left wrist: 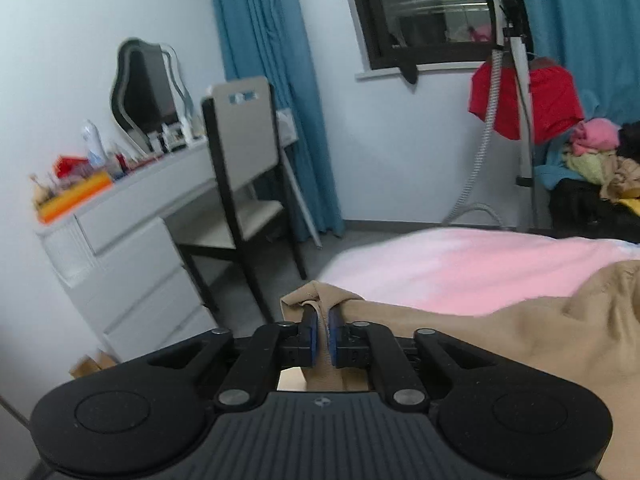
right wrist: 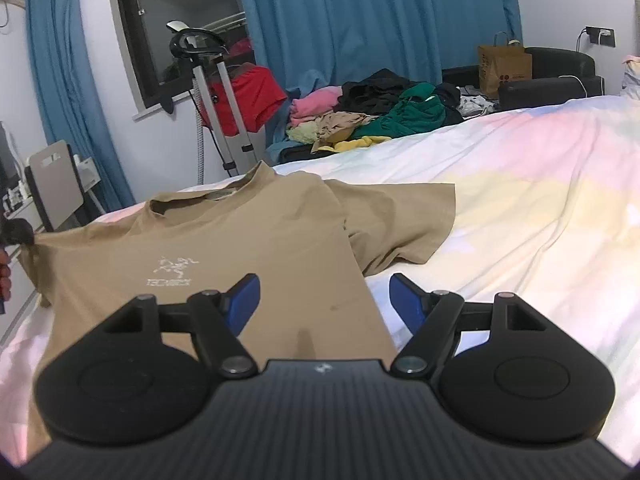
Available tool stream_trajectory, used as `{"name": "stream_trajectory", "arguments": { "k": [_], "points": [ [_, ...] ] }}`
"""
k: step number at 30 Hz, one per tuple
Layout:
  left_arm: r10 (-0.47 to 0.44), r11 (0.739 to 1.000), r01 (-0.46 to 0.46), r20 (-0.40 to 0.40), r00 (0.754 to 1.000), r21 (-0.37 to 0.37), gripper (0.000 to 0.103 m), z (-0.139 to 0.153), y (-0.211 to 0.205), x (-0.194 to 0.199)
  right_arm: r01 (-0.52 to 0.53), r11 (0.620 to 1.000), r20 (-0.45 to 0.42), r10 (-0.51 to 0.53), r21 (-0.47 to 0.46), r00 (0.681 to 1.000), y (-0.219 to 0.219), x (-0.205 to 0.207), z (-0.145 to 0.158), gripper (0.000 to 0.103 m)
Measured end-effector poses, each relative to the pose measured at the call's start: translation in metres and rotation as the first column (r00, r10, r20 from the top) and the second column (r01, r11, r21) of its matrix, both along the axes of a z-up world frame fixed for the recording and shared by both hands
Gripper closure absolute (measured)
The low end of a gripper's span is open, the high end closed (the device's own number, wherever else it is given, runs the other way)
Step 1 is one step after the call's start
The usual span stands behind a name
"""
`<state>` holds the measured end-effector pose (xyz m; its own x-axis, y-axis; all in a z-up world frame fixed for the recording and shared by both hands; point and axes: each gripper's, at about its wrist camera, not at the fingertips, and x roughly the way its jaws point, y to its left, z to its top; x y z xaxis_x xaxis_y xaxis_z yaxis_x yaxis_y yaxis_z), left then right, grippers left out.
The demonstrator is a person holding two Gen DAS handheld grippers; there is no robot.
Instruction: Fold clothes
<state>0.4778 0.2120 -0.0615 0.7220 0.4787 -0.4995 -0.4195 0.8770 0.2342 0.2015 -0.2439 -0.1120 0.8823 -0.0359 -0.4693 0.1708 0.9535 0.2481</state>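
Shirt: tan T-shirt (right wrist: pixel 224 248) lies face up on the bed (right wrist: pixel 520 208), collar toward 12 o'clock in your right wrist view, a pale logo on its chest.
Left claw: your left claw (left wrist: pixel 322 316) is clenched on a fold of the shirt's cloth; its blue pads (left wrist: pixel 312 332) stand nearly together with the tan fabric pinched between them and bunched over the tips.
Left claw, from the right: in the right wrist view it shows at 9 o'clock (right wrist: pixel 18 234), where the shirt's left sleeve edge is pulled up off the bed toward it.
Right claw: your right claw (right wrist: pixel 325 296) is released and spread wide, holding nothing; the left pad sits over the shirt's lower body, the right pad over the bedsheet, so the shirt's right side edge runs between them. You cannot tell whether the pads touch the cloth.
Right sleeve: spread flat toward 1 o'clock, with creases near the seam.
Background: heap of clothes (right wrist: pixel 380 116) beyond the bed at 12 o'clock, well apart from the shirt; a red garment (right wrist: pixel 248 100) hangs on a stand at 11 o'clock.
Left view: grey table (left wrist: pixel 140 196) with a chair (left wrist: pixel 240 152) at 10 o'clock.
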Motion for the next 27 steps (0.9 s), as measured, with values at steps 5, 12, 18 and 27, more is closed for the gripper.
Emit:
{"name": "stream_trajectory", "arguments": {
  "k": [5, 12, 18, 27],
  "points": [
    [-0.047, 0.976, 0.039, -0.033, 0.998, -0.216, 0.062, -0.020, 0.007, -0.036, -0.013, 1.000, 0.001, 0.013, 0.006, 1.000, 0.001, 0.005, -0.005, 0.030],
    [-0.215, 0.883, 0.123, -0.156, 0.964, -0.452, 0.053, -0.015, -0.001, -0.179, -0.009, 0.999, 0.030, 0.008, 0.037, 1.000, -0.006, -0.006, 0.006, 0.030],
    [-0.265, 0.767, 0.028, -0.276, 0.924, -0.641, 0.054, -0.030, -0.022, -0.294, -0.004, 0.998, 0.056, 0.001, 0.058, 0.998, -0.019, -0.032, 0.025, 0.030],
    [-0.348, 0.749, 0.070, -0.302, 0.887, -0.659, 0.102, -0.043, -0.050, -0.350, 0.062, 0.986, 0.048, -0.071, 0.157, 0.996, -0.053, -0.079, 0.044, 0.030]
  ]
}}
